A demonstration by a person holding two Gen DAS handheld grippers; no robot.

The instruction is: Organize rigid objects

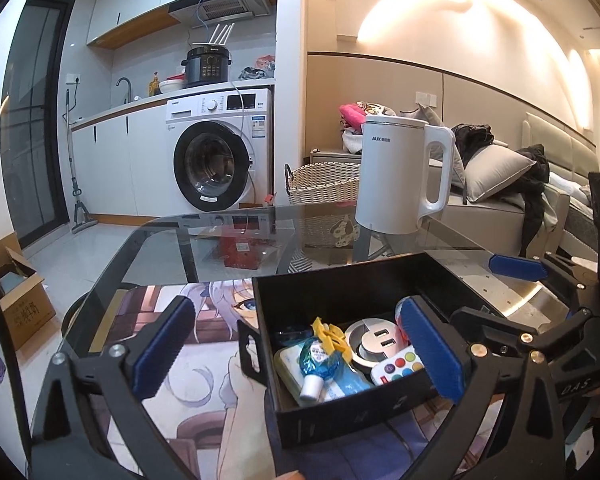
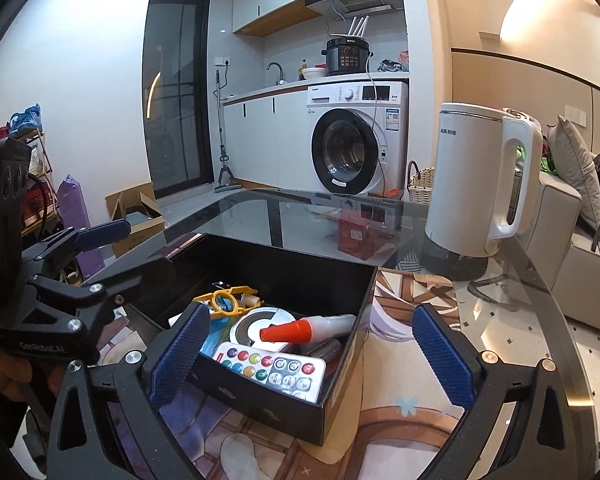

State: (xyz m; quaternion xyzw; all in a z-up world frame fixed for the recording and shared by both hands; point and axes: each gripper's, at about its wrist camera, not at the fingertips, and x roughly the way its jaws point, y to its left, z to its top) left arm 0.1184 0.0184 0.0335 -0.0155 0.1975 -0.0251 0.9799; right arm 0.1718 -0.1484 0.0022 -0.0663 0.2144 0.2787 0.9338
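Observation:
A black open box (image 1: 340,416) sits on a printed mat on the glass table. Inside lie a white remote with coloured buttons (image 2: 276,368), a glue tube with a red cap (image 2: 300,328), a round USB socket (image 1: 372,338), a yellow plastic piece (image 1: 332,338) and a blue bottle (image 1: 320,368). My left gripper (image 1: 298,346) is open and straddles the box's left wall: one pad outside, one over the contents. My right gripper (image 2: 311,354) is open too, astride the right wall of the box (image 2: 268,408). Neither gripper holds anything.
A white electric kettle (image 1: 400,176) stands on the glass table (image 1: 180,248) behind the box. The mat (image 1: 204,360) covers the near part of the table. Past the table's edge are a wicker basket (image 1: 324,182), a washing machine (image 1: 220,160) and a sofa (image 1: 500,200).

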